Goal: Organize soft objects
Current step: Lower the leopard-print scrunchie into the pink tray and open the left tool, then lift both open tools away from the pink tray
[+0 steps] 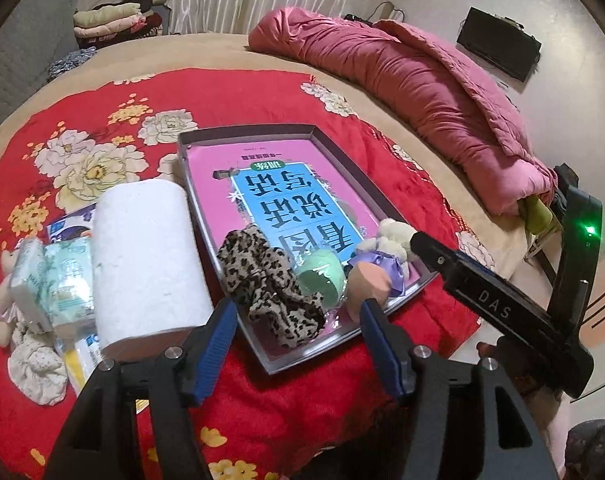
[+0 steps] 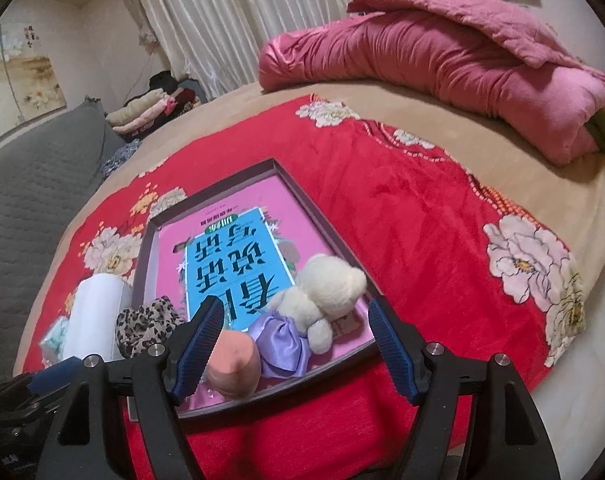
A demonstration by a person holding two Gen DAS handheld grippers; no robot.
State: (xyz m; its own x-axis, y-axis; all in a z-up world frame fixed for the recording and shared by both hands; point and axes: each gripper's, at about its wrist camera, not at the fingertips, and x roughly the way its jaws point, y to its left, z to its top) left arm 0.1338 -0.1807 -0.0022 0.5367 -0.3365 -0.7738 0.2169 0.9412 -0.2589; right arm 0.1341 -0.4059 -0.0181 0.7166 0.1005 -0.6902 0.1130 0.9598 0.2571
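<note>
A grey shallow box tray [image 1: 206, 136] [image 2: 326, 228] lies on the red floral blanket, with a pink and blue book inside. At its near end lie a leopard scrunchie [image 1: 270, 280] [image 2: 146, 324], a green sponge [image 1: 318, 278], a peach sponge [image 1: 368, 280] [image 2: 234, 364] and a cream teddy in a purple dress [image 1: 390, 240] [image 2: 322, 296]. My left gripper [image 1: 298, 320] is open and empty just above the scrunchie and green sponge. My right gripper [image 2: 294, 320] is open and empty over the teddy and peach sponge; its finger [image 1: 482, 292] shows in the left wrist view.
A white paper roll [image 1: 146, 264] [image 2: 94, 316], tissue packs [image 1: 54, 280], a small doll and a pale scrunchie [image 1: 34, 368] lie left of the tray. A pink quilt [image 1: 414, 88] [image 2: 442, 60] lies at the far side of the bed. Folded clothes [image 1: 110, 20] are stacked behind.
</note>
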